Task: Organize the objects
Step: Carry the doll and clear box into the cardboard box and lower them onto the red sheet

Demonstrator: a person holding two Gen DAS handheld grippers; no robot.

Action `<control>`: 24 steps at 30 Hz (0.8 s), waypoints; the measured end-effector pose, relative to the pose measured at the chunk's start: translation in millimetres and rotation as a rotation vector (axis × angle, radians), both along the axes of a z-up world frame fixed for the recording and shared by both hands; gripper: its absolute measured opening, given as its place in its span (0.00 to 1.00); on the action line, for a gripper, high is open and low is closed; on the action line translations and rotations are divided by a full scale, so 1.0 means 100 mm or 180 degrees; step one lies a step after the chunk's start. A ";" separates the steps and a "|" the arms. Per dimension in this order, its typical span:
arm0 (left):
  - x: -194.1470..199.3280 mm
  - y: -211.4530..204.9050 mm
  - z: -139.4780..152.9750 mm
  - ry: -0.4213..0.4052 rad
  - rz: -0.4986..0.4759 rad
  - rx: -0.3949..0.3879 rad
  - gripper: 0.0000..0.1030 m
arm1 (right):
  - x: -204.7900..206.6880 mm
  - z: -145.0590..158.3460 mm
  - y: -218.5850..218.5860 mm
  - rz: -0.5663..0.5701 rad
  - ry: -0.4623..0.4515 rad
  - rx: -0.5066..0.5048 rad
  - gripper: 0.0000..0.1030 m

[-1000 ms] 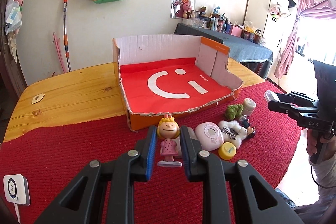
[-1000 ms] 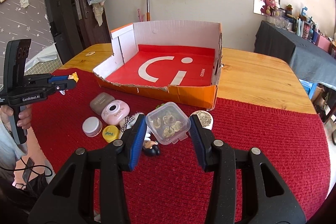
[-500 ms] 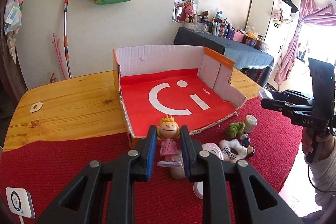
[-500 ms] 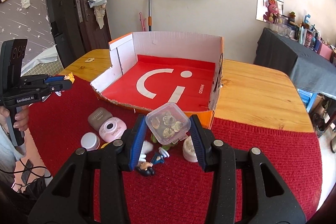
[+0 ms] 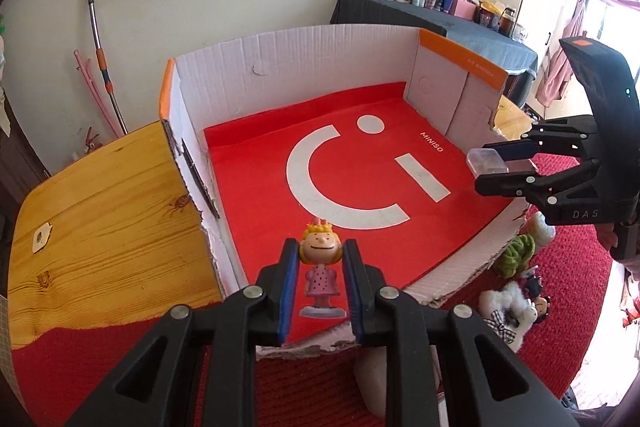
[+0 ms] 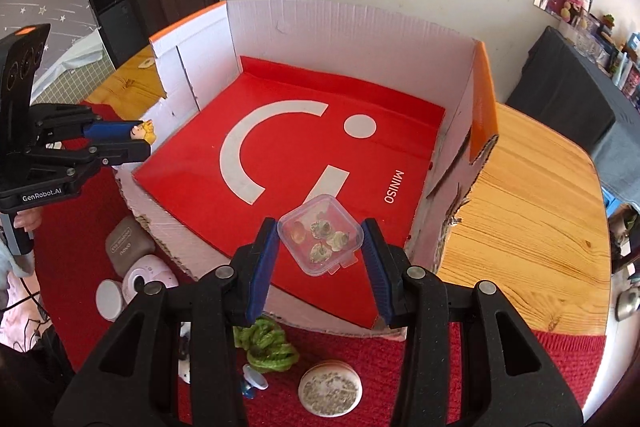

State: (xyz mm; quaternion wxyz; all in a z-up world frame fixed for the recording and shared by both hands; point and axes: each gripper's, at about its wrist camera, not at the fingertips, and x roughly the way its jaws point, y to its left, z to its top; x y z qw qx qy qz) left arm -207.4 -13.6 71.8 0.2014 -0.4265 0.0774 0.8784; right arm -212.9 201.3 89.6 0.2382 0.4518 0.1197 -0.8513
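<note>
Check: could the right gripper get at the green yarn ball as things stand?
Probably not: the right gripper is shut on the clear box over the carton; the yarn ball lies beneath its handles.

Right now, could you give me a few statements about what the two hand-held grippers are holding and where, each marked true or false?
1. The left hand-held gripper is shut on the girl figurine. True.
2. The right hand-held gripper holds the green yarn ball. False: it holds the clear plastic container; the yarn ball lies on the red mat.
3. The cardboard box already contains several toys. False: its red floor is bare.
4. The pink round gadget lies outside the box. True.
</note>
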 end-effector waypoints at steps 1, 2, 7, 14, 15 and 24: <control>-0.03 0.01 -0.03 -0.0037 -0.0009 -0.0023 0.22 | -0.04 -0.04 -0.01 0.0025 -0.0060 0.0041 0.39; -0.05 0.01 -0.06 -0.0079 -0.0022 -0.0044 0.22 | -0.07 -0.07 -0.02 0.0050 -0.0109 0.0077 0.39; -0.13 0.07 -0.18 -0.0205 -0.0107 -0.0203 0.22 | -0.13 -0.17 -0.06 0.0177 -0.0343 0.0180 0.39; -0.16 0.13 -0.28 -0.0237 -0.0203 -0.0449 0.22 | -0.16 -0.23 -0.12 0.0297 -0.0483 0.0392 0.39; -0.16 0.14 -0.28 -0.0232 -0.0209 -0.0462 0.22 | -0.16 -0.23 -0.13 0.0303 -0.0483 0.0421 0.39; -0.19 0.15 -0.27 -0.0227 -0.0238 -0.0513 0.23 | -0.11 -0.25 -0.09 0.0328 -0.0484 0.0483 0.40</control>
